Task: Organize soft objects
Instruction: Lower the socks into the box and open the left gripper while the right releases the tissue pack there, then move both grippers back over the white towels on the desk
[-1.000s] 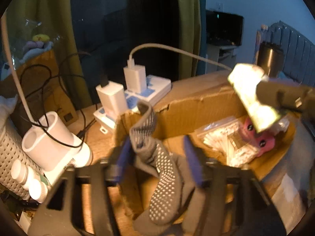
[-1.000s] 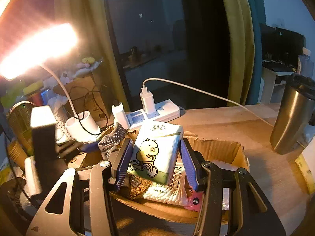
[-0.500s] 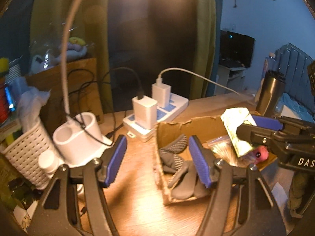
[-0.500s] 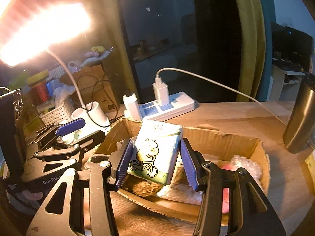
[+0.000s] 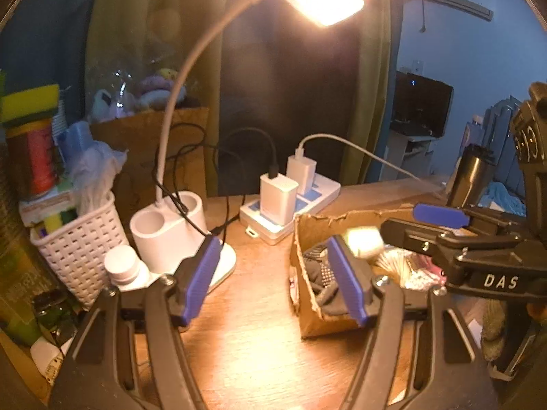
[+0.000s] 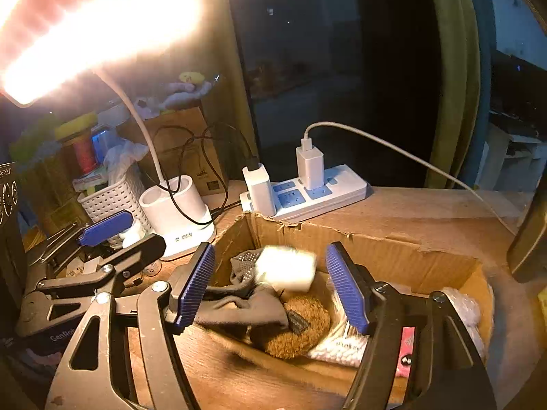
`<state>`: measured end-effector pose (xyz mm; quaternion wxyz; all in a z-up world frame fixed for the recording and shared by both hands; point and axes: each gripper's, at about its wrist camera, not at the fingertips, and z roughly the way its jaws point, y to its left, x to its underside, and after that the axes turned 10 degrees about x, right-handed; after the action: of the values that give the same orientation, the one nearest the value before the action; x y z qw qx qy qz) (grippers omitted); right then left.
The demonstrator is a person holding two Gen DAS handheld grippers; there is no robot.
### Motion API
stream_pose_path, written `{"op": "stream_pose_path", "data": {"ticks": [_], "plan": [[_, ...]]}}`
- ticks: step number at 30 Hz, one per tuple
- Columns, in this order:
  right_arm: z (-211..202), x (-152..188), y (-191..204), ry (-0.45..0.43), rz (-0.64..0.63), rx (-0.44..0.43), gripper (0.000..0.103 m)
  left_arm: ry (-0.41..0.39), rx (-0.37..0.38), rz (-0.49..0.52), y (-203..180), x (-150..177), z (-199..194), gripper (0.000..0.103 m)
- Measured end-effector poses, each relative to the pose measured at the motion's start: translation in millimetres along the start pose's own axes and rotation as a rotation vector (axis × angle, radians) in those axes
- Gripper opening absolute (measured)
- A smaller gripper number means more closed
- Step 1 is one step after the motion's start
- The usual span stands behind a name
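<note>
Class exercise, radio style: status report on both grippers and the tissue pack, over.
Left gripper open, empty, beside the cardboard box. Right gripper open over box. Tissue pack blurred, loose above grey socks. Nothing in the way.

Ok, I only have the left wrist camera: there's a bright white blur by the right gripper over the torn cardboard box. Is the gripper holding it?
Observer: No. The right gripper is open; its blue pads don't touch the white tissue pack, which shows blurred between them.
Operator: What's under the pack?
Observer: The grey dotted sock, inside the torn cardboard box.
Operator: Anything else soft in there that I can't see?
Observer: A brown fuzzy round item, beside the sock, toward the box's near wall.
</note>
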<state>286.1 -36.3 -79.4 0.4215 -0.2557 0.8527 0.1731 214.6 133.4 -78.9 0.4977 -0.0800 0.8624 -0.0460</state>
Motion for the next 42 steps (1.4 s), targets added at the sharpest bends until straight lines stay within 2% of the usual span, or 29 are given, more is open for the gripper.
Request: {"op": "stream_pose_path", "data": {"ticks": [9, 20, 24, 30, 42], "plan": [[-43.0, 3.3, -4.6, -0.059, 0.0, 0.041, 0.071, -0.036, 0.018, 0.008, -12.0, 0.5, -30.3, 0.067], [-97.0, 27.4, -9.4, -0.104, 0.001, 0.078, 0.071, -0.078, 0.065, 0.045, -41.6, 8.6, -67.0, 0.067], [-112.0, 36.4, -11.8, -0.116, 0.007, 0.093, 0.071, -0.088, 0.087, 0.052, -52.5, 12.9, -78.1, 0.074], [-136.1, 48.6, -13.3, -0.136, 0.007, 0.11, 0.071, -0.103, 0.109, 0.058, -65.5, 18.7, -93.0, 0.075], [-164.3, 86.4, -18.1, -0.122, 0.018, 0.142, 0.071, -0.094, 0.137, 0.064, -85.6, 43.8, -116.1, 0.075]]}}
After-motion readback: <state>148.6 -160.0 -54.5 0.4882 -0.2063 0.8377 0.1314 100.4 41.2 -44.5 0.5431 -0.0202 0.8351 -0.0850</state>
